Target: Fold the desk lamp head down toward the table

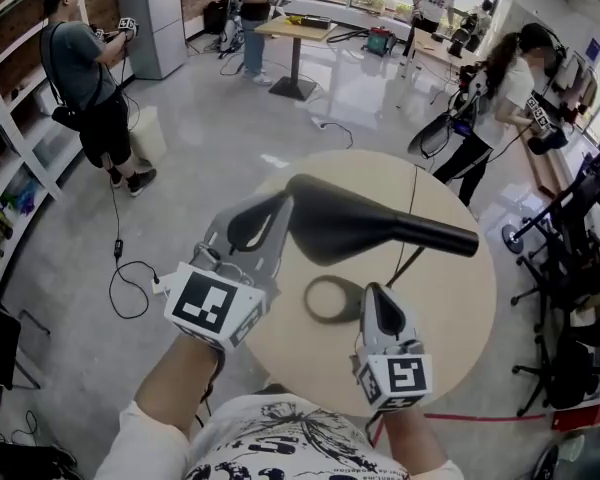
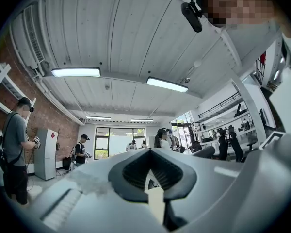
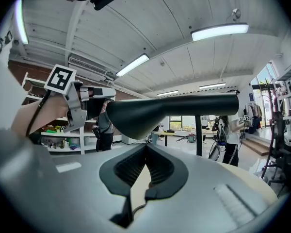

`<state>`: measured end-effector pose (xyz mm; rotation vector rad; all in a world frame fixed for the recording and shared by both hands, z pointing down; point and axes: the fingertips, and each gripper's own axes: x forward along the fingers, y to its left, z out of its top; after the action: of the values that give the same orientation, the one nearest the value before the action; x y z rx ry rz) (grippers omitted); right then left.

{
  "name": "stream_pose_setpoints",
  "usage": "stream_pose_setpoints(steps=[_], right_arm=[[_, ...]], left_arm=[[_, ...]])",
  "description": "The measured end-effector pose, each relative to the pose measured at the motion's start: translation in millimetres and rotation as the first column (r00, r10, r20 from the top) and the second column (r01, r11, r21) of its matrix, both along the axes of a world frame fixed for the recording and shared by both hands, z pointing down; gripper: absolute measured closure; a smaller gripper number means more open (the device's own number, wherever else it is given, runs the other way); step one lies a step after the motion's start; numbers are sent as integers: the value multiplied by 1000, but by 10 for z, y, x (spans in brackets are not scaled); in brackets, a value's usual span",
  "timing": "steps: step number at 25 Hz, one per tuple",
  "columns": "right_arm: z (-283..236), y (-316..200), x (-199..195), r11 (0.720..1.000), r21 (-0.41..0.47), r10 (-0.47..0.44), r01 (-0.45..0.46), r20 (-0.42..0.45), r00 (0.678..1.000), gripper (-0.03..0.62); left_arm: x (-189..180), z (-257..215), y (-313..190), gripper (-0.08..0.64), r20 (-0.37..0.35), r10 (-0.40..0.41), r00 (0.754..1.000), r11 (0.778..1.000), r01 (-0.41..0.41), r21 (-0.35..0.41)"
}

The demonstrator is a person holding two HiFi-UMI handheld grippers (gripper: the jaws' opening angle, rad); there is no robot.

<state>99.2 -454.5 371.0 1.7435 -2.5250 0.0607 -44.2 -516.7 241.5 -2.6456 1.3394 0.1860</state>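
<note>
A black desk lamp stands on the round beige table (image 1: 460,308). Its long head (image 1: 350,230) lies level above the ring-shaped base (image 1: 330,300). My left gripper (image 1: 280,208) is shut, its tips against the wide left end of the head; no lamp shows between its jaws in the left gripper view (image 2: 150,152). My right gripper (image 1: 375,290) is shut and empty, low over the table just right of the base. From the right gripper view (image 3: 146,147) the lamp head (image 3: 174,108) spans overhead, with its thin stem (image 3: 199,135) behind.
Several people stand around the room, one by the white shelves (image 1: 20,158) at left, one at right (image 1: 500,98). A cable (image 1: 120,268) trails on the floor. Black office chairs (image 1: 570,288) crowd the right side. A desk (image 1: 295,33) stands at the back.
</note>
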Motion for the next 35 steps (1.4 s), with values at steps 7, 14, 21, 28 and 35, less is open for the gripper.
stream_pose_setpoints(steps=[7, 14, 21, 28, 35], right_arm=[[100, -59, -10, 999, -16, 36, -36, 12, 999, 583], [219, -9, 40, 996, -55, 75, -74, 20, 997, 583], [479, -13, 200, 987, -112, 112, -111, 0, 994, 583], [662, 28, 263, 978, -164, 127, -126, -6, 992, 583], [756, 81, 343, 967, -186, 174, -176, -31, 984, 583]], left_arm=[[10, 175, -147, 555, -1, 13, 1000, 999, -13, -48], [26, 556, -171, 555, -21, 33, 999, 990, -36, -135], [252, 965, -181, 555, -20, 63, 998, 974, -66, -219], [433, 1399, -167, 555, -41, 101, 994, 940, -108, -323], [607, 1706, -179, 556, -8, 151, 988, 918, -144, -369]])
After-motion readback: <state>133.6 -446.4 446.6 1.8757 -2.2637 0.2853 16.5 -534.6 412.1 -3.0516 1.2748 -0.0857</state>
